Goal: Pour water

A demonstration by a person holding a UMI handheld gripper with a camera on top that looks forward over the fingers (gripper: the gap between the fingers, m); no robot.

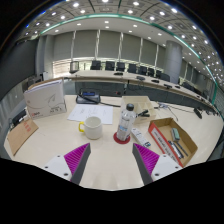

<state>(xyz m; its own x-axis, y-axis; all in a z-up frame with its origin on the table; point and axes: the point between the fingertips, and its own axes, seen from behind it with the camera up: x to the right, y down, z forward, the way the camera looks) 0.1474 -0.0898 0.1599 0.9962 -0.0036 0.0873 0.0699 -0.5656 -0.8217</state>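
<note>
- Nearest you, your gripper (110,160) has its fingers spread apart with nothing between them, the magenta pads (76,155) facing inward over the pale table (100,155).
- Just ahead of the fingers, a clear water bottle (125,122) stands upright on a red coaster (122,139).
- Left of the bottle, apart from it, sits a white mug (91,127).
- Right of the bottle lies an open cardboard box (170,139).
- Beyond, you see a white box (46,98) and office chairs (108,66).

My hand-held gripper (111,160) shows as two fingers. Each finger (80,157) is a dark grey, tapering prong with a lighter grey outer edge. On the inner faces sit magenta pads (74,156), ridged with fine diagonal stripes. I see no cables, screws or markings on them, and no sleeve shows.
</note>
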